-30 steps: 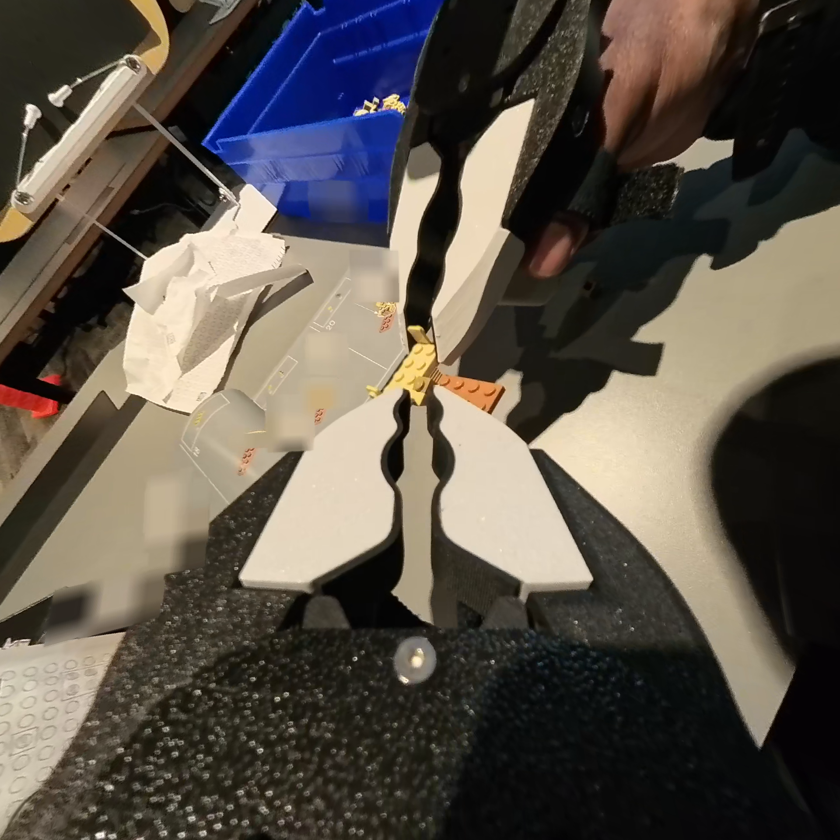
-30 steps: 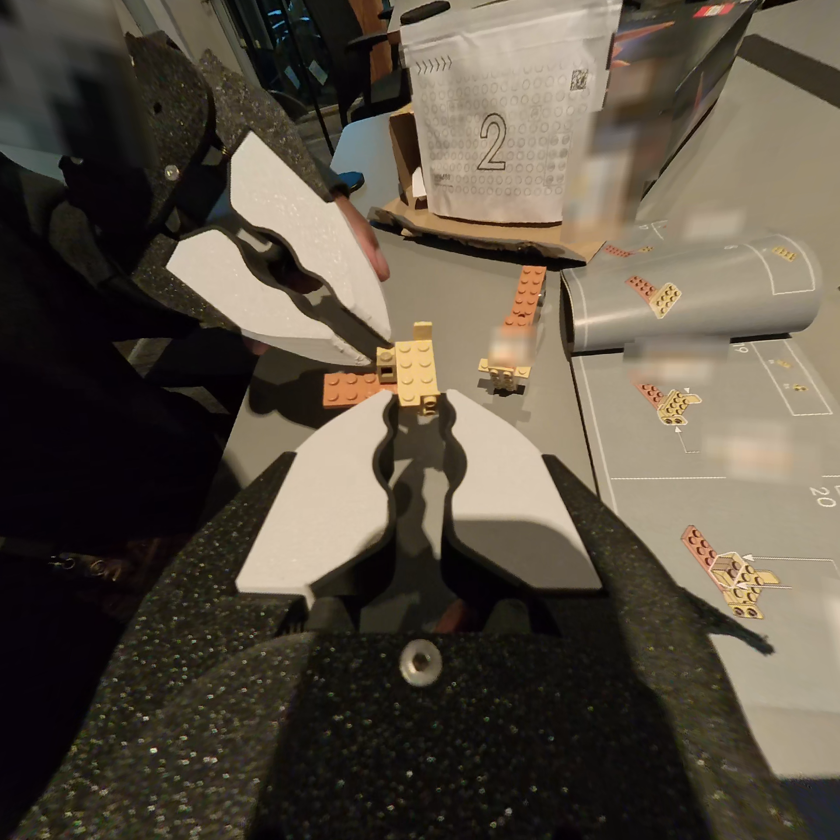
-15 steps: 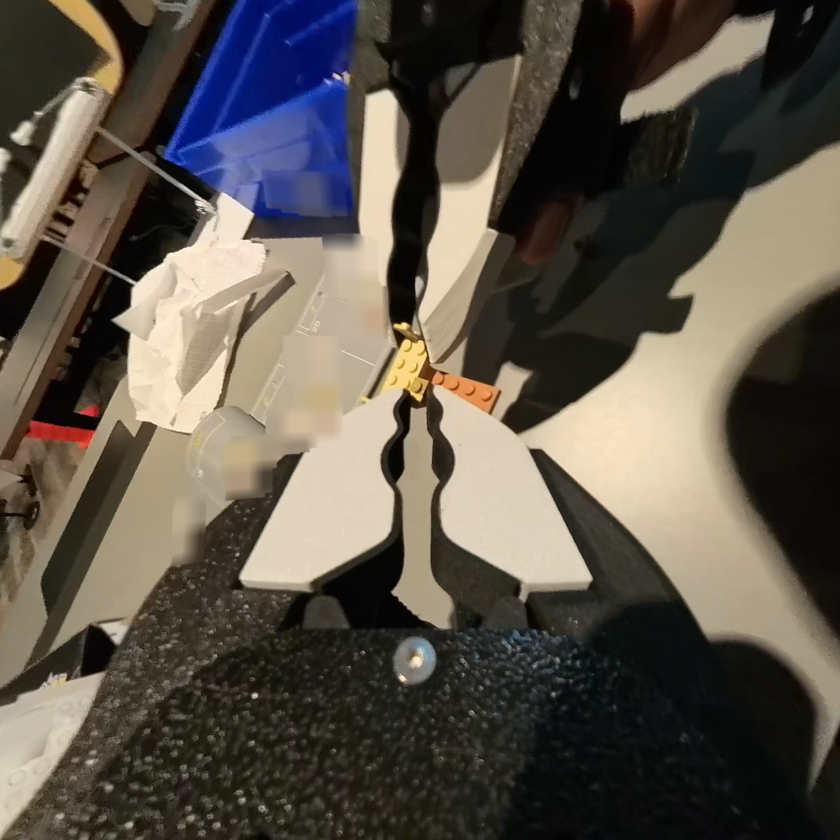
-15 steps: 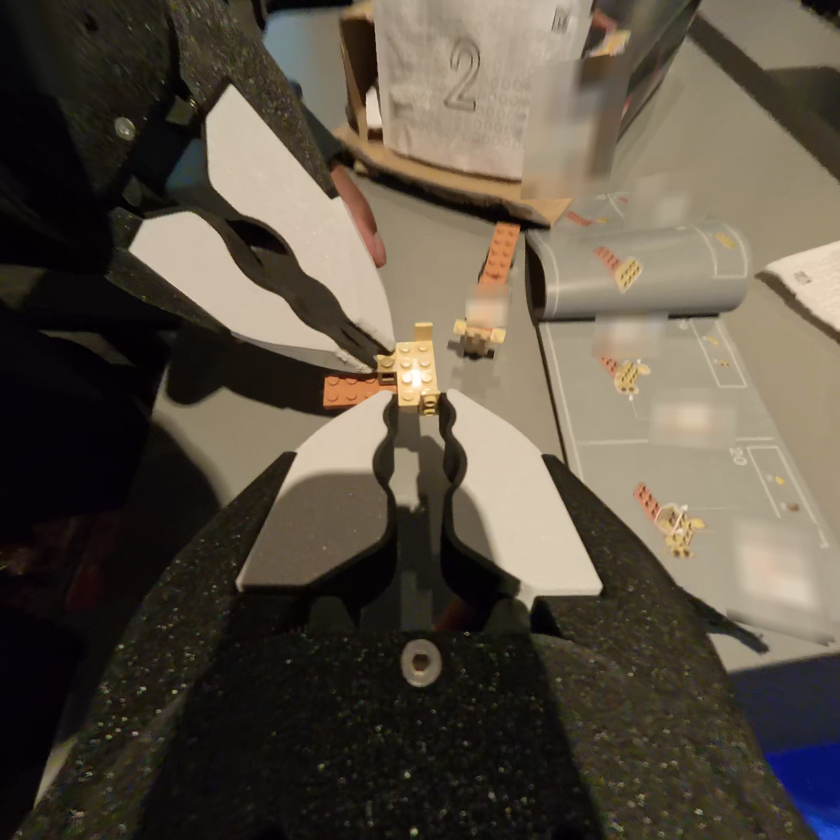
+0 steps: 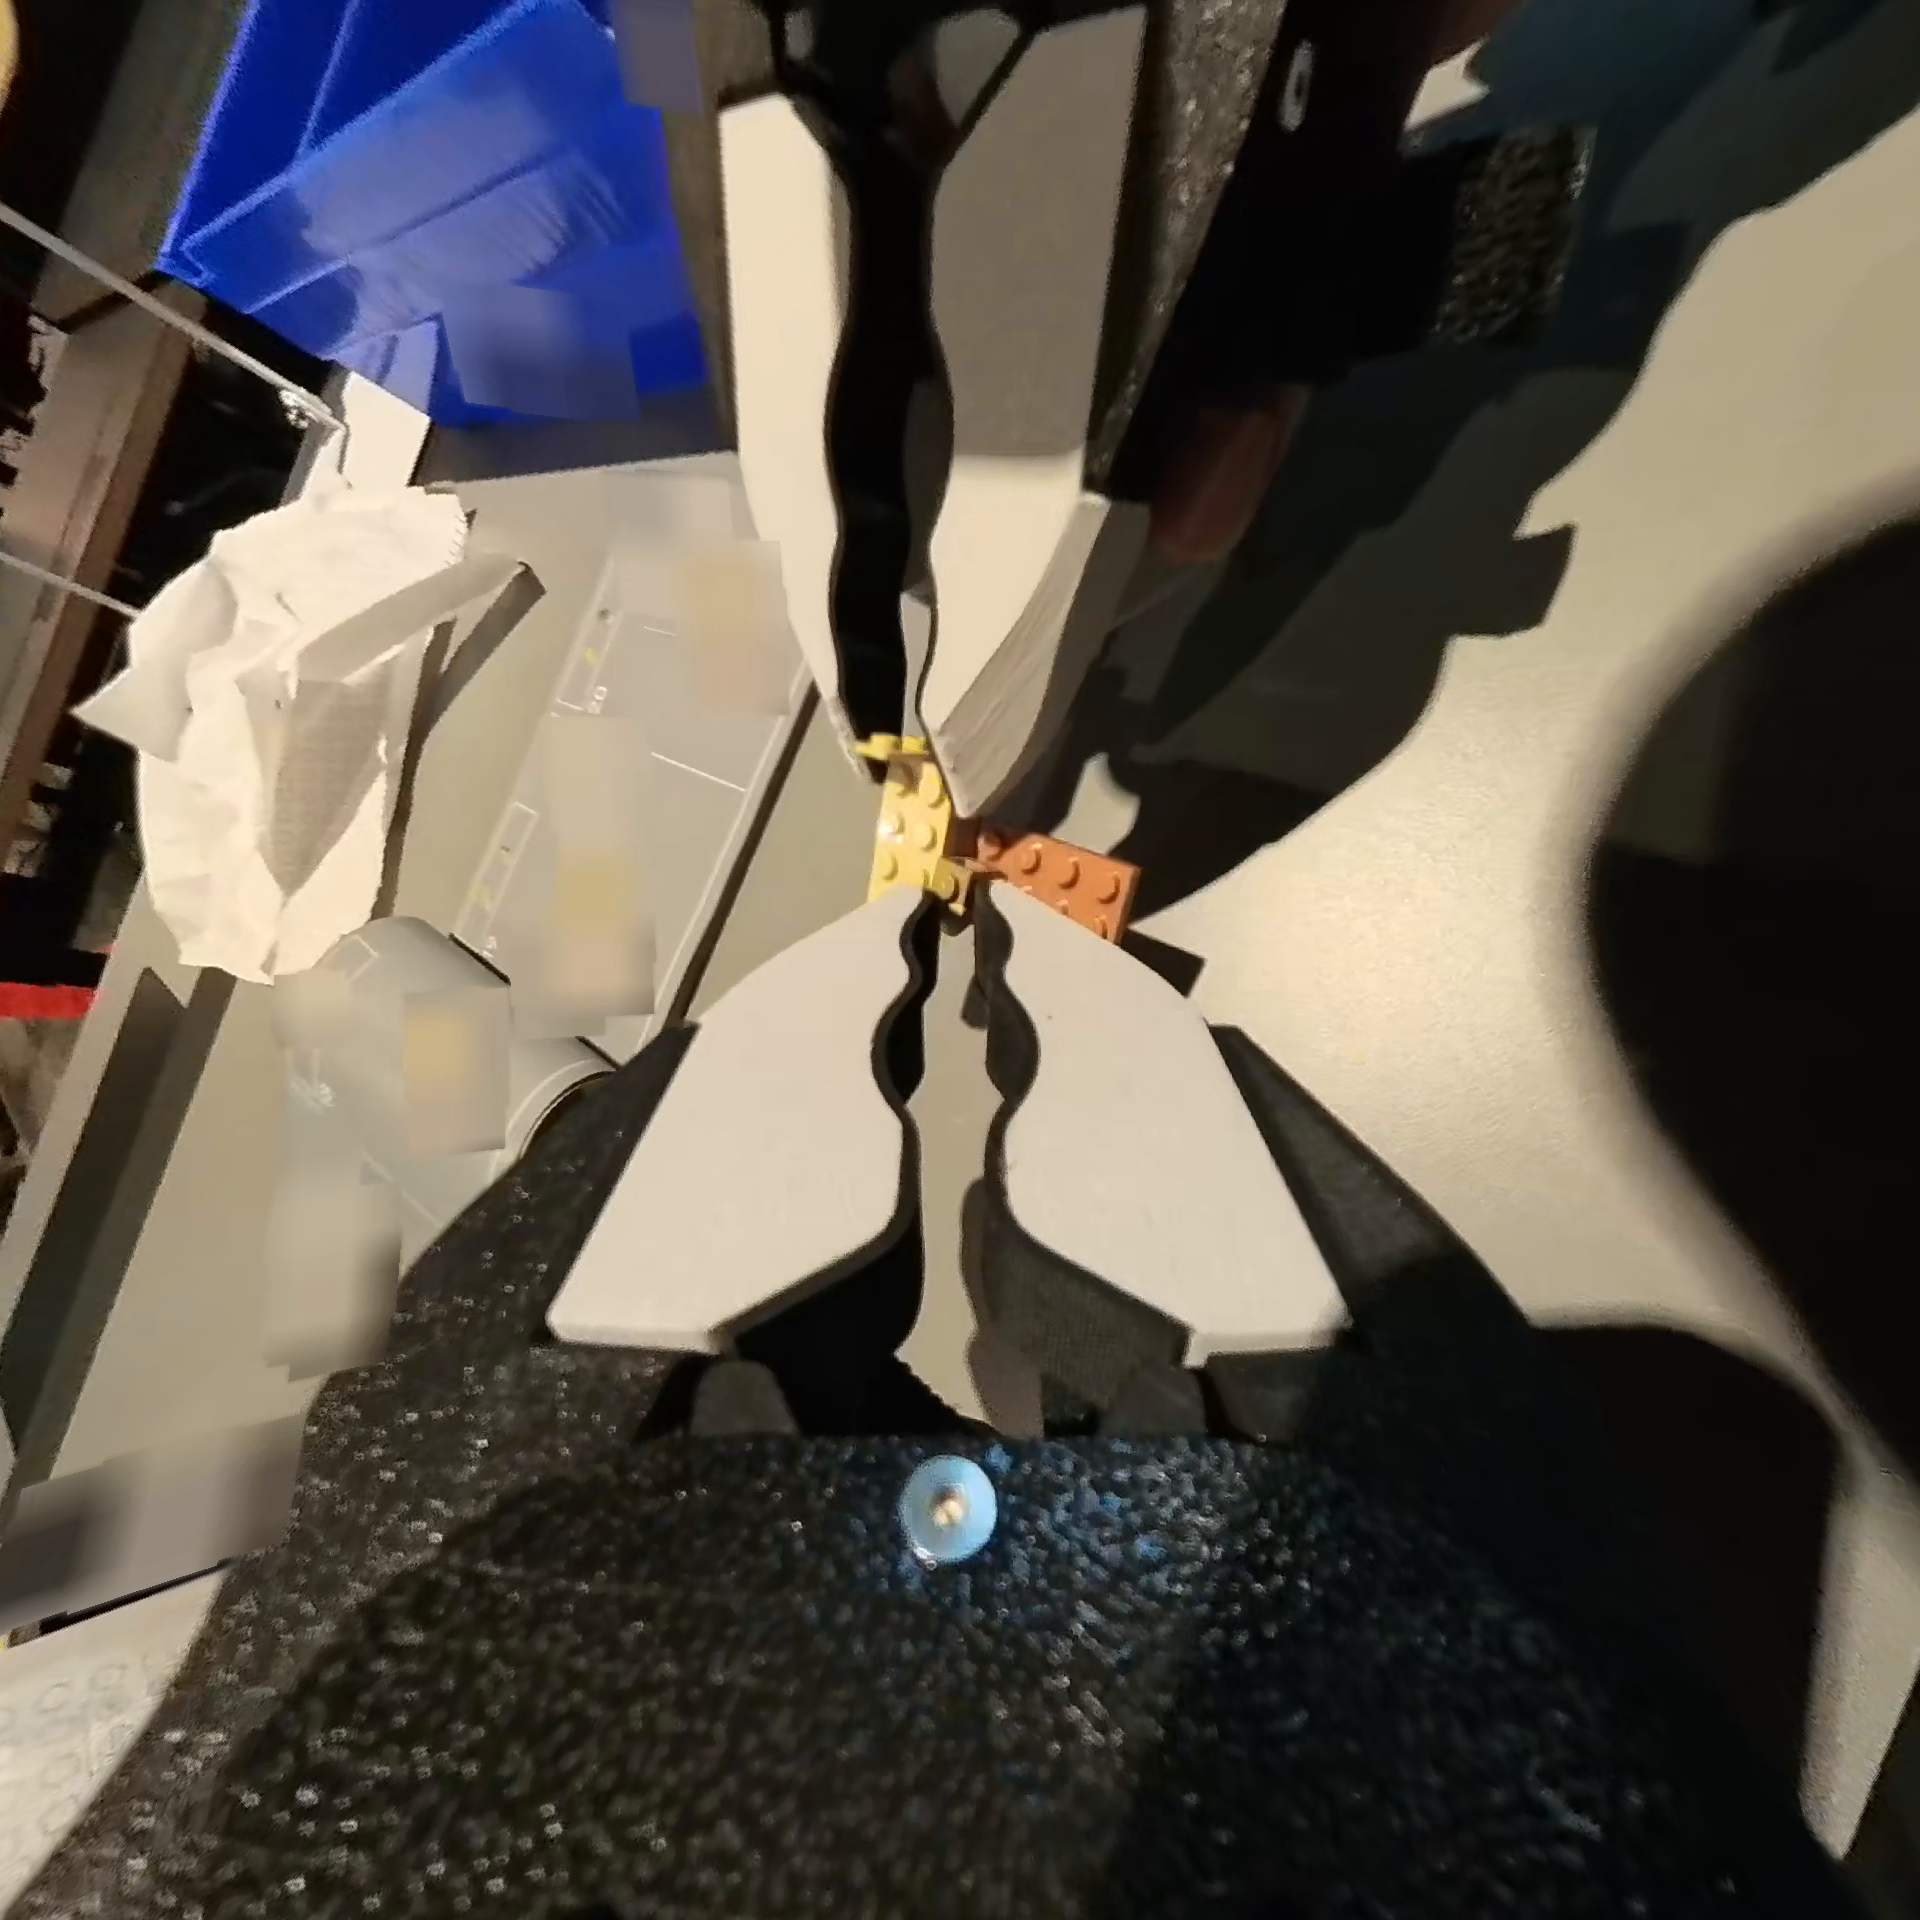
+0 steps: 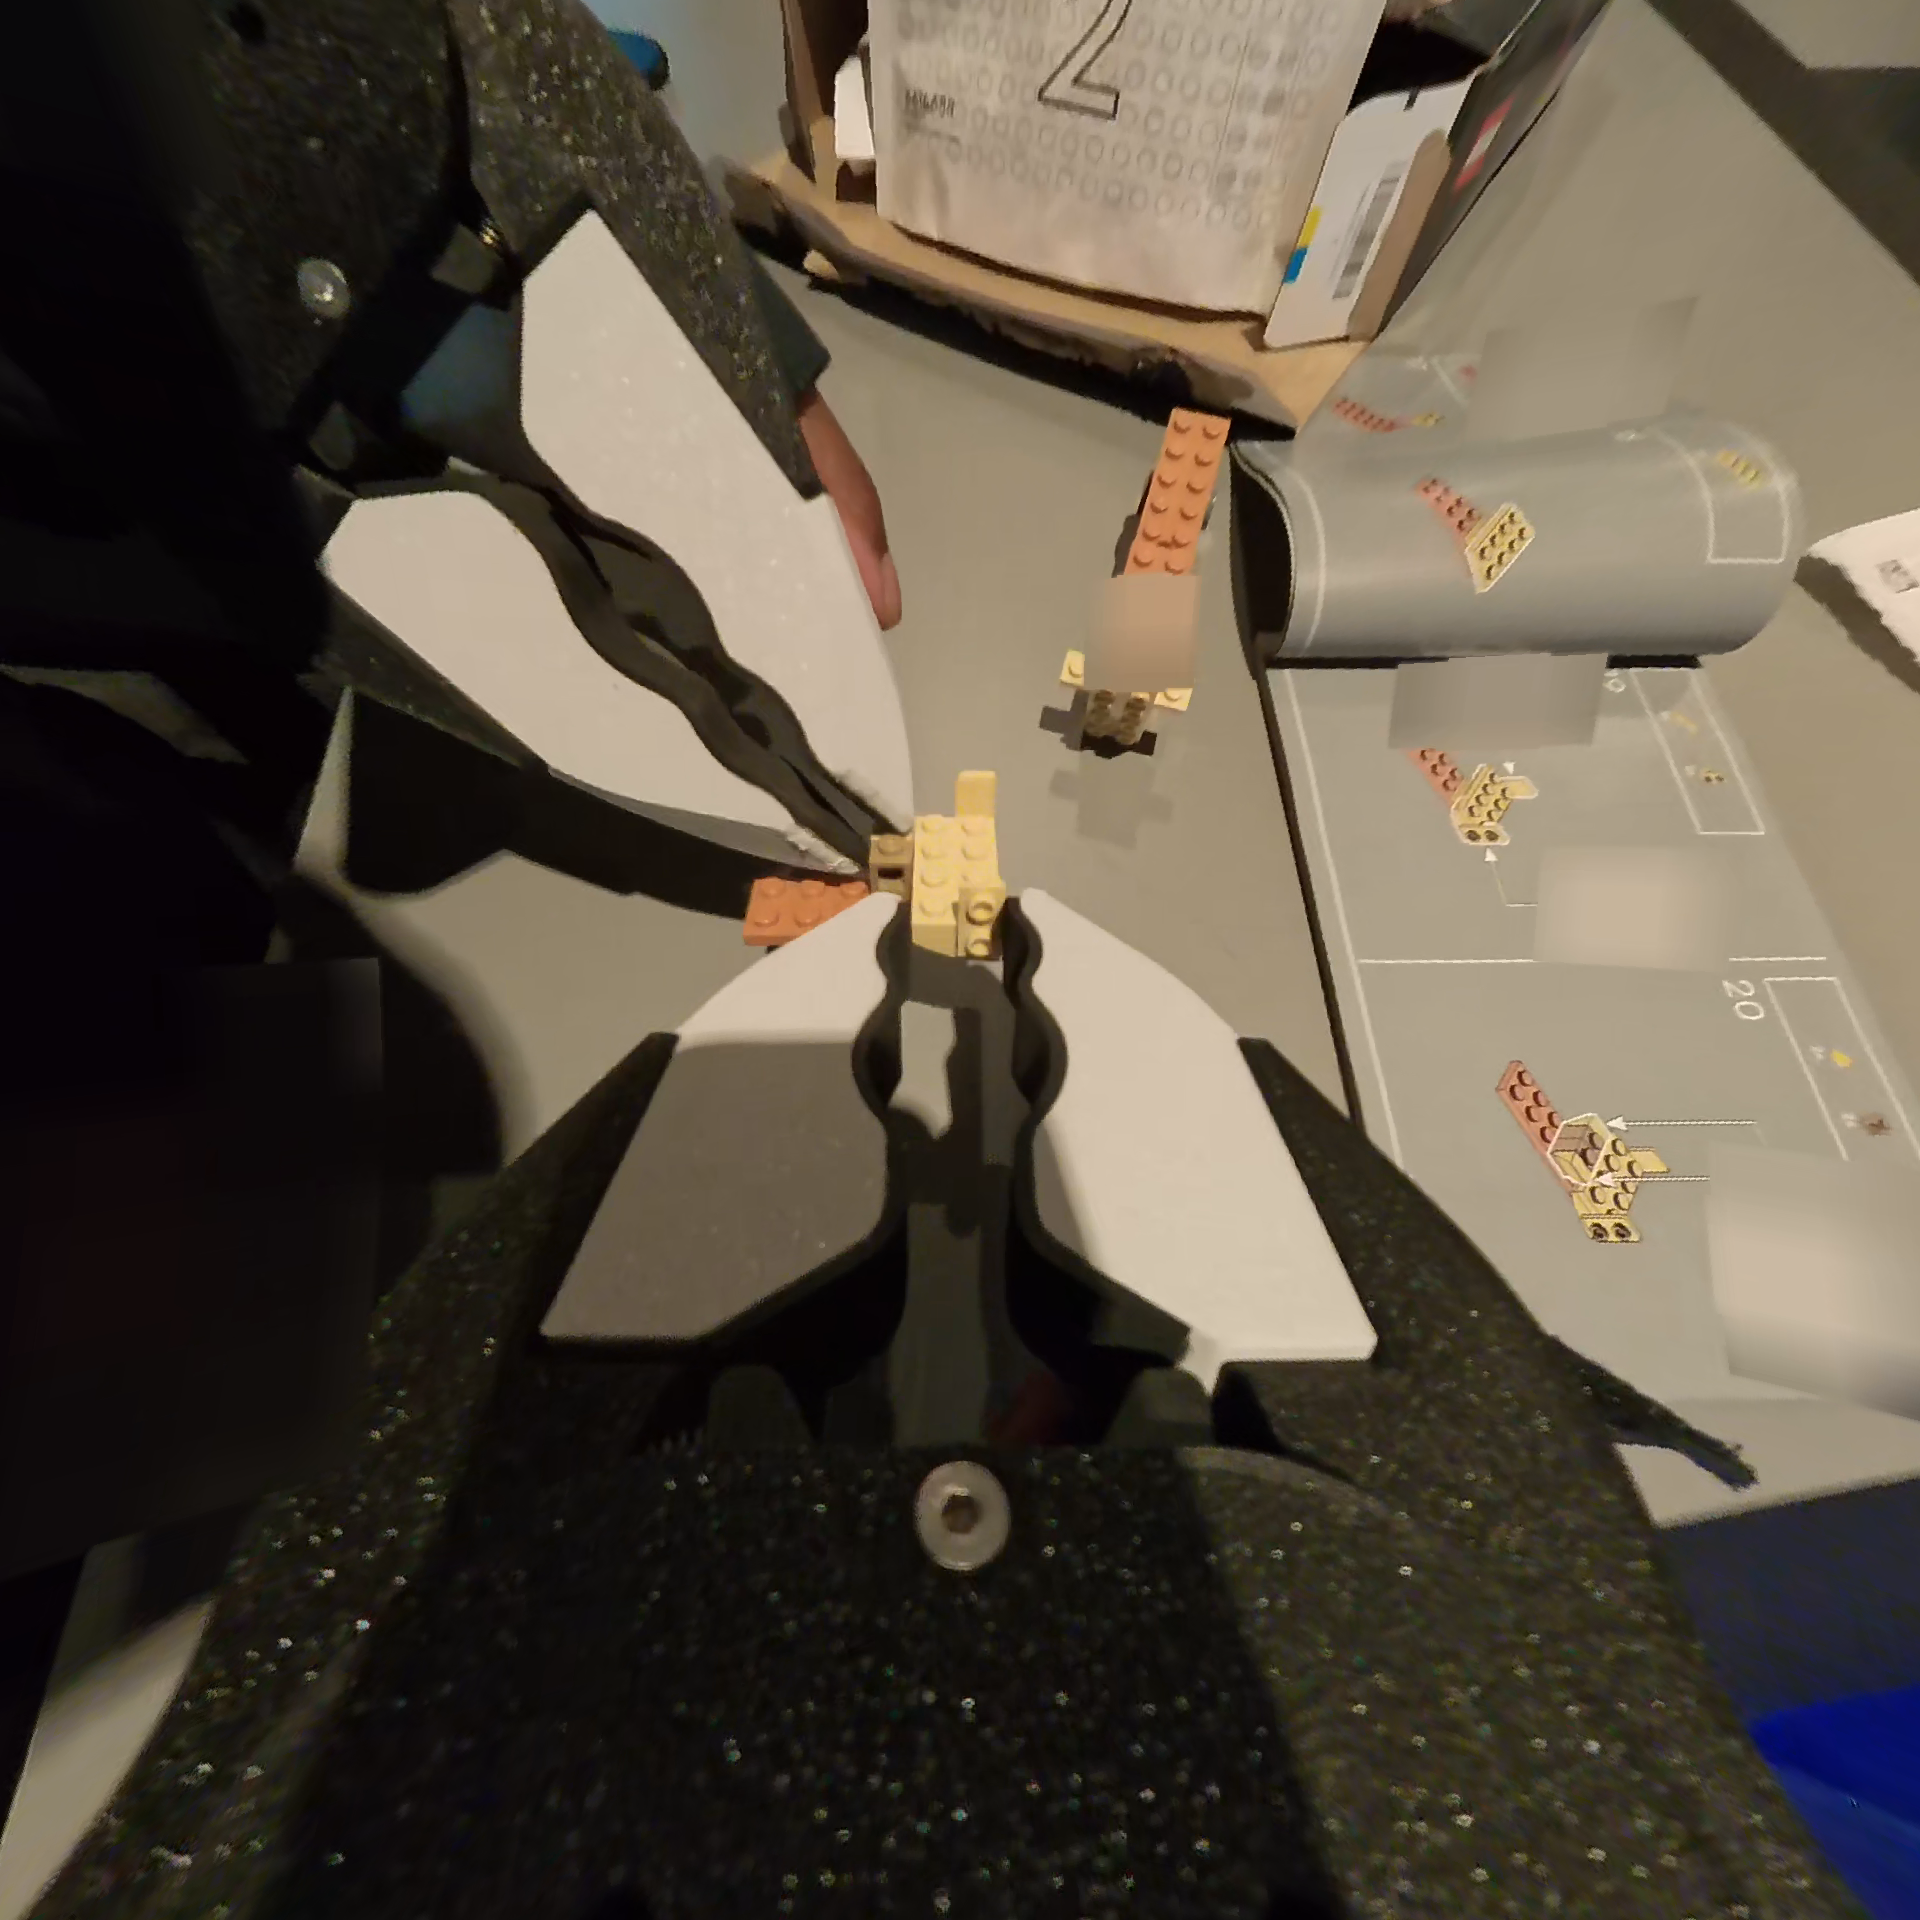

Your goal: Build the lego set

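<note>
The tan build (image 6: 951,878) sat on the grey table (image 6: 987,582), joined to an orange plate (image 6: 795,906) at its side; the left gripper (image 5: 948,914) was closed narrowly on a small tan piece at one end of the build; the right gripper (image 6: 956,914) pinched the opposite end, jaws nearly together; a second orange plate (image 6: 1179,494) and a small tan assembly (image 6: 1117,707) lay farther off, beside the curled manual (image 6: 1558,935); a numbered bag (image 6: 1091,135) stood behind.
</note>
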The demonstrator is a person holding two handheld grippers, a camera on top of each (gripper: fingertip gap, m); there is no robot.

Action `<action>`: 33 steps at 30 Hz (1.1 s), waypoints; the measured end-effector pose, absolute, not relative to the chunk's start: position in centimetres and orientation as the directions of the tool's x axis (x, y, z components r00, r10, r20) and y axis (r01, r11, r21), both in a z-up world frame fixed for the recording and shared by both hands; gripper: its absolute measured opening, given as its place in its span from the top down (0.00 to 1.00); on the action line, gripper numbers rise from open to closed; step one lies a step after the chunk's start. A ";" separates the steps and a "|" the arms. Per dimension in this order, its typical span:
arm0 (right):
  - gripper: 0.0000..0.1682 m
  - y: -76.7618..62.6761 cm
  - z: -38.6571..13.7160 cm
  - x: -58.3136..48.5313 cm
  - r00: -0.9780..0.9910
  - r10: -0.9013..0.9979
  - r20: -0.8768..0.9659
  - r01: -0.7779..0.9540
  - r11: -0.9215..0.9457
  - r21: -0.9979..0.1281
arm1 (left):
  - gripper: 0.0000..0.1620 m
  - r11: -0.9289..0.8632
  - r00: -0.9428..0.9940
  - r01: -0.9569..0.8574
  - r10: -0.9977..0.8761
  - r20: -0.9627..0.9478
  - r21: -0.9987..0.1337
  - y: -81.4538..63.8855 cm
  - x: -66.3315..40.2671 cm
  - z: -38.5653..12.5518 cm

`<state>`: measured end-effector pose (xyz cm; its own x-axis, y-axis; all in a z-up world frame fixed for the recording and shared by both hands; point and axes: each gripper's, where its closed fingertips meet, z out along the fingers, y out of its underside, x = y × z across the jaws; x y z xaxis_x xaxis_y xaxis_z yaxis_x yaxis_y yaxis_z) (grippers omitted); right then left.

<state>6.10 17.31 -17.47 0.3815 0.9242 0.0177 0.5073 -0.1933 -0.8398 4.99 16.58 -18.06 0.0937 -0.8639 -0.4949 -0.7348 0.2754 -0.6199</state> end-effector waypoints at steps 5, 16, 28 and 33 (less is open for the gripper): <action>0.90 17.2 -16.6 6.1 0.379 0.925 0.012 0.463 -0.178 -0.868 | 0.97 0.260 0.110 -0.717 -0.874 -0.473 -0.647 16.5 5.0 -17.2; 0.90 16.6 -13.5 6.6 0.356 0.929 -0.107 0.290 -0.218 -0.932 | 0.95 0.351 -0.012 -0.716 -0.870 -0.492 -0.604 15.8 5.4 -14.0; 0.90 15.4 -9.6 7.8 0.310 0.927 -0.213 0.062 -0.243 -0.968 | 0.93 0.483 -0.189 -0.697 -0.837 -0.514 -0.530 14.4 6.7 -10.2; 0.90 15.1 -8.6 8.2 0.297 0.925 -0.237 -0.003 -0.248 -0.969 | 0.92 0.493 -0.206 -0.684 -0.838 -0.505 -0.539 14.1 7.0 -9.5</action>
<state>8.19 15.06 -8.64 0.2973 0.9248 -0.2375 -0.0033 -0.2477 -0.9688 6.96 14.06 -9.52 -0.2057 -0.8381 -0.5053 -0.6836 0.4926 -0.5386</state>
